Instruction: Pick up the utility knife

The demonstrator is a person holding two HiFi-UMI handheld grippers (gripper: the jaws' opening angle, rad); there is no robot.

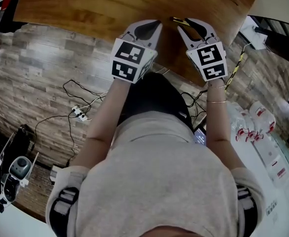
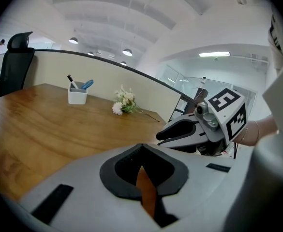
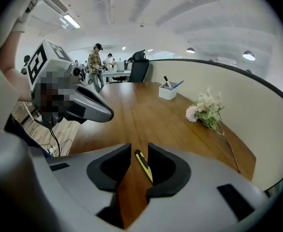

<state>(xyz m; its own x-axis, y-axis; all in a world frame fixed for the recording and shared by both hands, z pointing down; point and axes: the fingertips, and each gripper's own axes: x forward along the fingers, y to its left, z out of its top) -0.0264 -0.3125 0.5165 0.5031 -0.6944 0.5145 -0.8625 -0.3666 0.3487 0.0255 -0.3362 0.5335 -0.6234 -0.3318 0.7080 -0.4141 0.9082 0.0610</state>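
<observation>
The utility knife point(image 3: 143, 166), slim, yellow and black, lies flat on the wooden table point(image 3: 131, 110) close to its near edge. My right gripper point(image 3: 139, 149) straddles it; the knife rests by the right pad and a gap shows at the left pad, so the jaws stand open around it. In the head view the knife point(image 1: 180, 19) pokes out just past the right gripper point(image 1: 183, 27). My left gripper point(image 1: 155, 24) hovers beside it to the left over the table edge, tips together and holding nothing; its own view shows the pads meeting point(image 2: 141, 149).
A white pen holder point(image 3: 168, 92) and a small bunch of flowers point(image 3: 204, 111) sit farther back on the table by the curved partition. An office chair point(image 2: 15, 66) stands at the far end. Cables and a power strip point(image 1: 80, 112) lie on the floor below.
</observation>
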